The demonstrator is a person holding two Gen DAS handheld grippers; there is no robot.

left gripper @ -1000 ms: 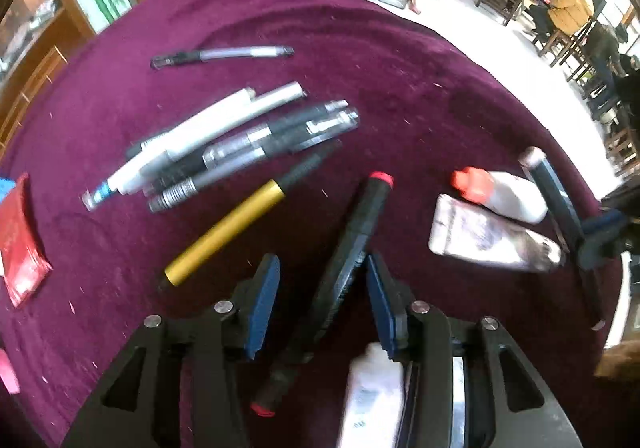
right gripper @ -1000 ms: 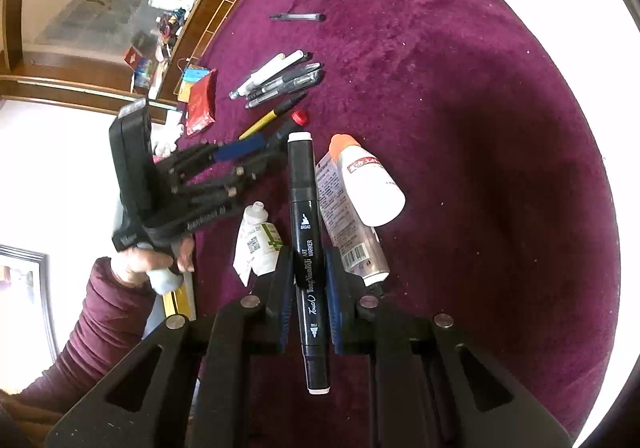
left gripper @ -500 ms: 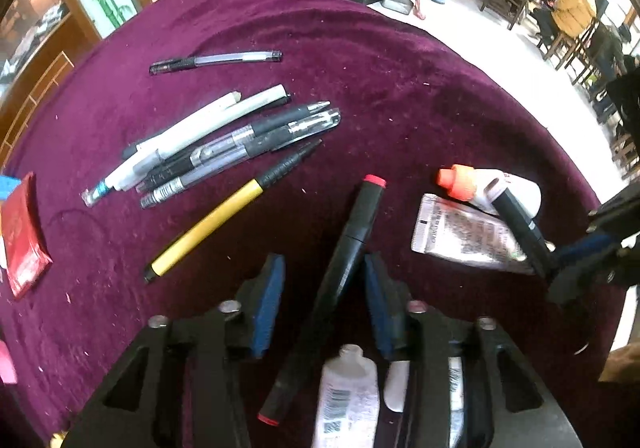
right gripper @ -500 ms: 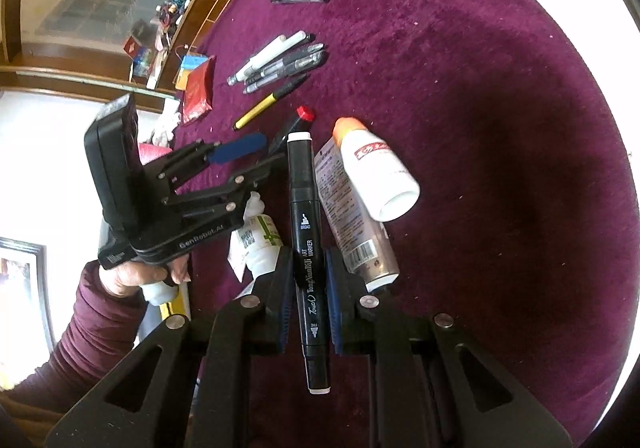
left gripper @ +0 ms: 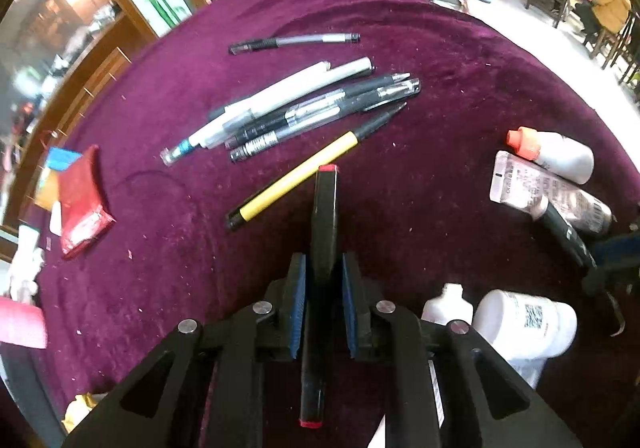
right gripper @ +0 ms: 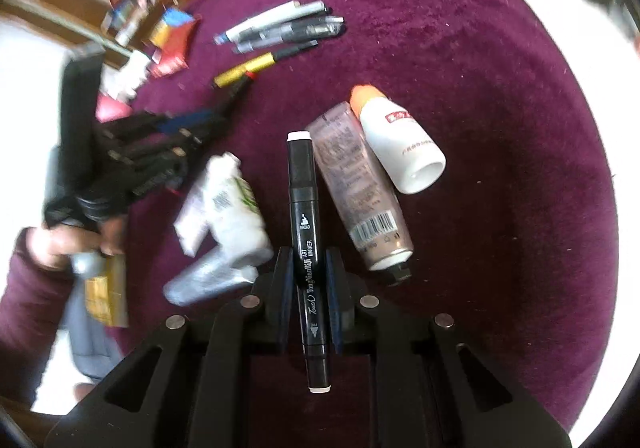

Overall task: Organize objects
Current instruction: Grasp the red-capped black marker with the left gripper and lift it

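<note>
My left gripper [left gripper: 323, 268] is shut on a black marker with red ends [left gripper: 325, 207], its tip near a yellow-and-black pen [left gripper: 298, 179]. A cluster of several pens [left gripper: 296, 107] lies beyond, and one lone pen [left gripper: 294, 42] farther back. My right gripper [right gripper: 307, 268] is shut on a black art marker with white ends [right gripper: 303, 207], held above the purple cloth. A brown tube [right gripper: 360, 183] and a white bottle with an orange cap [right gripper: 396, 139] lie just right of it. The left gripper [right gripper: 192, 123] shows at the left of the right wrist view.
White bottles [left gripper: 524, 324] and a silver pouch [right gripper: 204, 280] lie near my grippers. A red packet [left gripper: 82, 203] and small items sit at the table's left edge. The round table [right gripper: 500, 87] has bare purple cloth on the right. Chairs and floor lie beyond.
My left gripper has closed on the red-ended marker, which now points straight ahead. It has shifted left toward the yellow pen. The right gripper has moved nearer the tube and bottles, still holding its marker.
</note>
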